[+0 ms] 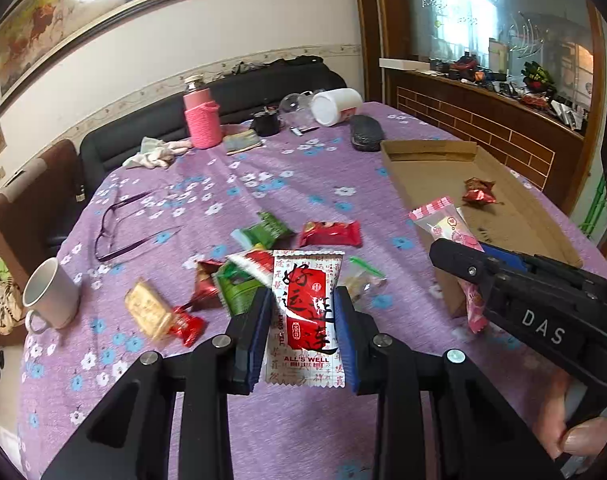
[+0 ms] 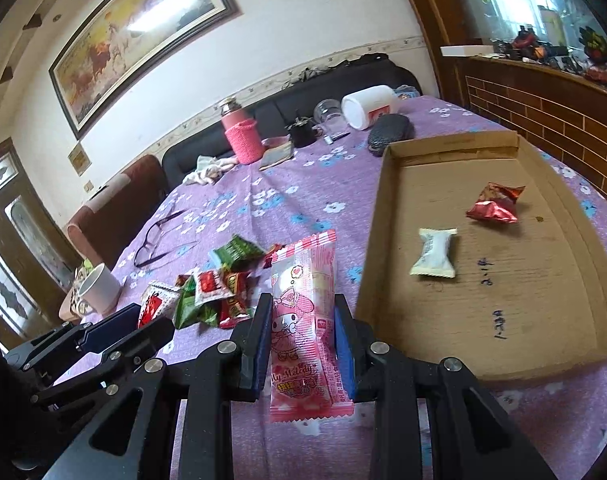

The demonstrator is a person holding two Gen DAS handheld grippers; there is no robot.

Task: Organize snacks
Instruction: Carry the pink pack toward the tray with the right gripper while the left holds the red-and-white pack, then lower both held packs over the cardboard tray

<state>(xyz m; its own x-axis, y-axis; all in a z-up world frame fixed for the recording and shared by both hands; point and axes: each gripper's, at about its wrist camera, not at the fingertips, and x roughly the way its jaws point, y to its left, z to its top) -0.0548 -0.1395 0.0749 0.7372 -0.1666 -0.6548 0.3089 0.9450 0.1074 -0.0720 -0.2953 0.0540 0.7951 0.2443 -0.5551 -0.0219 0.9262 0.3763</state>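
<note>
Right wrist view is showing my right gripper (image 2: 303, 340) pinching a pink snack packet (image 2: 305, 320) lengthwise just left of the cardboard tray (image 2: 559, 360), nearer it than my left gripper (image 1: 303, 336), which is clamping a red-and-white packet (image 1: 305, 320).

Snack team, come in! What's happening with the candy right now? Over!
Left gripper shut on red-and-white packet. Right gripper shut on pink packet. Cardboard tray holds two snacks, loose pile waits. Nothing blocking. Over.
</note>
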